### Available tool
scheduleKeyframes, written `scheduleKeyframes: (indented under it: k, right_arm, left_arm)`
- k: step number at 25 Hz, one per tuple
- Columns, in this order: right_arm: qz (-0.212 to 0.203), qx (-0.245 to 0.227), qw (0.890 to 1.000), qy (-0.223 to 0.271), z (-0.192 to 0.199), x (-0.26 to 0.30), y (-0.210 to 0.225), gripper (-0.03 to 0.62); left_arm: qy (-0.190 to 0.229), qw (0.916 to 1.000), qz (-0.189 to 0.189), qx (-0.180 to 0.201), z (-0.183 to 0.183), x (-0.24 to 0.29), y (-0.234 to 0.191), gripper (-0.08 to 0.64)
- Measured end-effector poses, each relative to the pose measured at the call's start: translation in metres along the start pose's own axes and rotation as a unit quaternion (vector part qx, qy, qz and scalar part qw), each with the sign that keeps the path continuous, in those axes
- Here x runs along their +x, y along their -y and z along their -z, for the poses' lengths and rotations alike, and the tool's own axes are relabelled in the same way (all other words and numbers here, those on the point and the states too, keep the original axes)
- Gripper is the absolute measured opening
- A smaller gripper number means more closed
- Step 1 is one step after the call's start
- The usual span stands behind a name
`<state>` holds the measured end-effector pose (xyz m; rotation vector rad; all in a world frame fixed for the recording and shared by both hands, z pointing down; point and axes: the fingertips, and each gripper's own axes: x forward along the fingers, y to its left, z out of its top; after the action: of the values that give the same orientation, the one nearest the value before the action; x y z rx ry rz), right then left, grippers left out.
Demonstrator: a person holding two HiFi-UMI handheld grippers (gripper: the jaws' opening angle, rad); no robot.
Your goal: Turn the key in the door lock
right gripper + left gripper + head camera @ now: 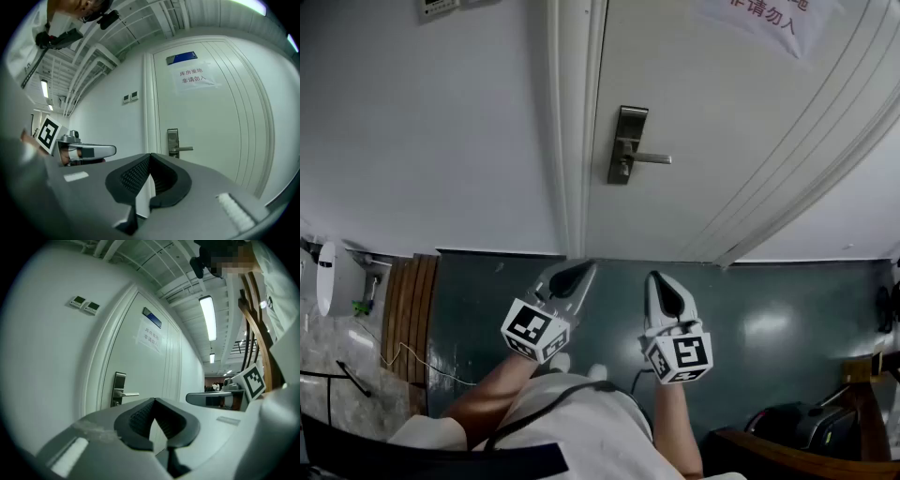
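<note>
A person holds two grippers level, side by side, facing a white door [722, 141]. The left gripper [579, 269] has its fingers pressed together, holding nothing, and so does the right gripper [657, 278]. The metal door lock [628, 143], with its lever handle [652, 158], lies well ahead of both fingertips, untouched. Any key is too small to discern.

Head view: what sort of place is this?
Probably an indoor corridor of a workplace building: a closed white door with a metal lever lock, a paper notice taped on it, and a dark glossy floor.
</note>
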<state>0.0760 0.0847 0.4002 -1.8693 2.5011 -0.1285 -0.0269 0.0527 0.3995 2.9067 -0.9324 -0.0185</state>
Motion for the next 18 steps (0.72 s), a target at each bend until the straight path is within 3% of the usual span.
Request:
scheduleKeyframes:
  k: [18]
  right_arm:
    - [-0.018, 0.019, 1.0, 0.008, 0.003, -0.001, 0.023, 0.008]
  left_arm:
    - [-0.015, 0.9998, -0.015, 0.006, 0.005, 0.023, 0.012, 0.005]
